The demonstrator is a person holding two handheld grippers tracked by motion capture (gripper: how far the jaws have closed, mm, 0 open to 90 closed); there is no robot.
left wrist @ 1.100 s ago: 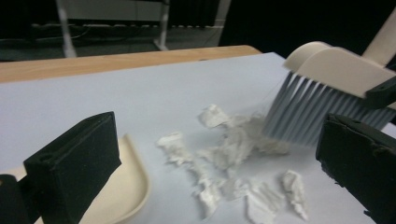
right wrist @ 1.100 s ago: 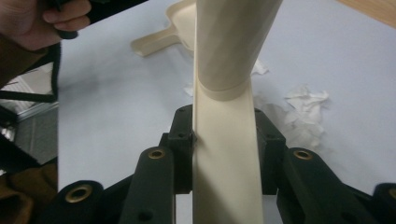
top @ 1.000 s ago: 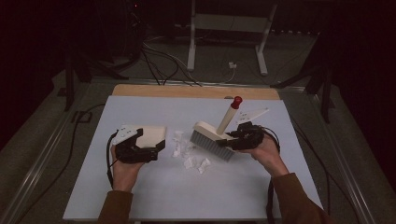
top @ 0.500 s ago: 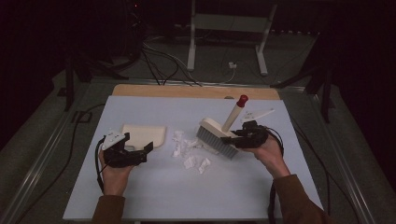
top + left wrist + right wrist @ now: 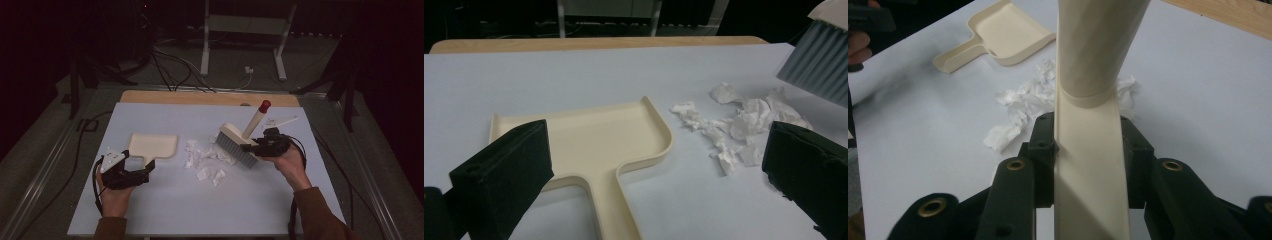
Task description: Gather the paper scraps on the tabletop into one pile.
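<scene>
The right gripper (image 5: 1088,155) has its two black jaws clamped on the flat cream back of the brush (image 5: 239,142), one jaw on each side, and the round handle of the brush rises right in front of the camera in the right gripper view. In the high view the brush is tilted, its handle with the red tip (image 5: 264,105) points up and away from the person, and its grey bristles (image 5: 234,150) hang just over the right edge of the paper scraps (image 5: 206,159), very near to them; I cannot tell if the bristles touch the table. The left gripper (image 5: 659,165) has its jaws spread wide apart and grasps nothing; the handle of the dustpan (image 5: 619,205) lies on the table between the two jaws, and neither pad presses on it. The dustpan (image 5: 152,146) lies flat on the white table (image 5: 200,210), left of the crumpled white scraps, with its handle toward the person and its tray part away. The scraps are in a loose heap between the dustpan and the brush, close to both. The left hand (image 5: 114,192) holds its gripper low near the front left of the table, and the right hand (image 5: 290,162) is at the right side. A wooden strip (image 5: 200,98) runs along the far edge of the table.
</scene>
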